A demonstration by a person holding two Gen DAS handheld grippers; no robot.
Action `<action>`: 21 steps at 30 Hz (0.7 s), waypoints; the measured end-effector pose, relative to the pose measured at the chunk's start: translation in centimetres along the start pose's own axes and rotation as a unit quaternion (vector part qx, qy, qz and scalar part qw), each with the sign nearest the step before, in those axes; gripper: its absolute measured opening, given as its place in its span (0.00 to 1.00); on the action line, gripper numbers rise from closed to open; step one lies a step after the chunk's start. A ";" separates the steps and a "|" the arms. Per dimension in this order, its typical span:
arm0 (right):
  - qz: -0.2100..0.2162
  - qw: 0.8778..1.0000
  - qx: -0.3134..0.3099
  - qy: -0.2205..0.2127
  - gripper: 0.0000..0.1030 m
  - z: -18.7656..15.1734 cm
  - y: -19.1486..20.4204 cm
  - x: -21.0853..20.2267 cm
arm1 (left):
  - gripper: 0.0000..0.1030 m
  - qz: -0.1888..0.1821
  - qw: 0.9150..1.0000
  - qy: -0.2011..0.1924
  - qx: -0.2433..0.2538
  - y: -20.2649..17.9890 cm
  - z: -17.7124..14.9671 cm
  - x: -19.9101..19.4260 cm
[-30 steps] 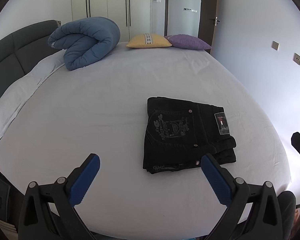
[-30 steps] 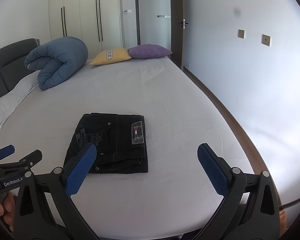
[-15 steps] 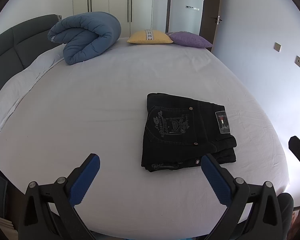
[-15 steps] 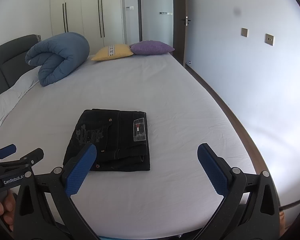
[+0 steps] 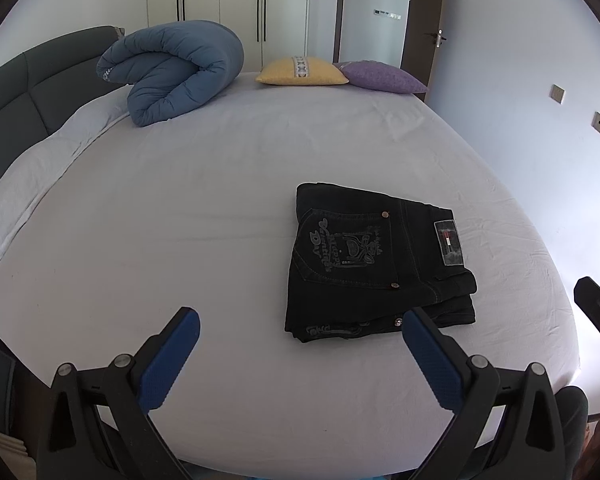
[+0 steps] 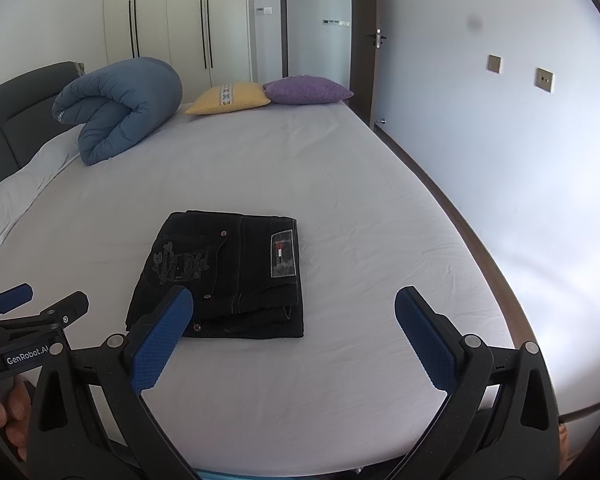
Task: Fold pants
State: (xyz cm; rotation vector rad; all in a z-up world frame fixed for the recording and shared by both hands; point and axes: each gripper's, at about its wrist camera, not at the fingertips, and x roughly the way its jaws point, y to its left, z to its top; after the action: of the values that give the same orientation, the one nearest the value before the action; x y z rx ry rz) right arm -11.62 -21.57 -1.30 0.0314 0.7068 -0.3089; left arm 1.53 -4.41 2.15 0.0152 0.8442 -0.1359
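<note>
Pants (image 5: 376, 264) — black denim, folded into a compact rectangle of stacked layers, lying flat on the white bed (image 5: 204, 208) toward its near right side. Top face shows a back pocket with grey embroidery, metal rivets at its corners, and a rectangular waistband patch with a small red-white-dark flag. Layer edges show along the near side, slightly uneven.

Left gripper (image 5: 300, 354): blue-padded fingers (image 5: 168, 360) spread wide, holding nothing, above the near edge of the bed and clear of the cloth. Right gripper (image 6: 294, 338): fingers (image 6: 420, 336) likewise released and empty — apart from the pants.

Far end of the bed: rolled blue duvet (image 5: 176, 68), yellow pillow (image 5: 300, 72), purple pillow (image 5: 384, 77).

Against the earlier frames: pants unchanged in shape and place. Both views show more of the wardrobe and doorway and the bundle sits slightly lower in frame; finger spread the same.
</note>
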 end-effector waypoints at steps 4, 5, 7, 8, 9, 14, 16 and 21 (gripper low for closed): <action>0.001 1.000 0.000 0.002 1.00 -0.1 0.1 0.1 | 1.00 0.000 1.000 0.000 0.000 -0.1 -0.1 0.1; 0.001 1.000 0.000 0.002 1.00 -0.1 0.1 0.1 | 1.00 0.000 1.000 0.000 0.000 -0.1 -0.1 0.0; 0.002 1.000 0.000 0.002 1.00 -0.1 0.2 0.1 | 1.00 0.001 1.000 0.000 0.001 -0.1 -0.1 0.0; 0.002 1.000 0.000 0.003 1.00 -0.1 0.2 0.2 | 1.00 0.000 1.000 -0.001 0.002 -0.1 -0.1 0.0; 0.002 1.000 0.000 0.003 1.00 -0.2 0.2 0.2 | 1.00 0.000 1.000 -0.001 0.002 -0.2 -0.1 0.0; 0.002 1.000 0.001 0.003 1.00 -0.3 0.3 0.2 | 1.00 0.001 1.000 -0.001 0.004 -0.3 -0.2 0.0; 0.003 1.000 0.001 0.003 1.00 -0.3 0.2 0.1 | 1.00 0.002 1.000 -0.002 0.004 -0.3 -0.2 0.0; 0.003 1.000 0.001 0.003 1.00 -0.4 0.2 0.2 | 1.00 0.002 1.000 -0.001 0.004 -0.3 -0.2 0.0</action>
State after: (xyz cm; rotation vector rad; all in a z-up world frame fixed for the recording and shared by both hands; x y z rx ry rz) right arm -11.65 -21.37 -1.71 0.0358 0.7129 -0.3035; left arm 1.39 -4.71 2.03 0.0233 0.8419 -0.1355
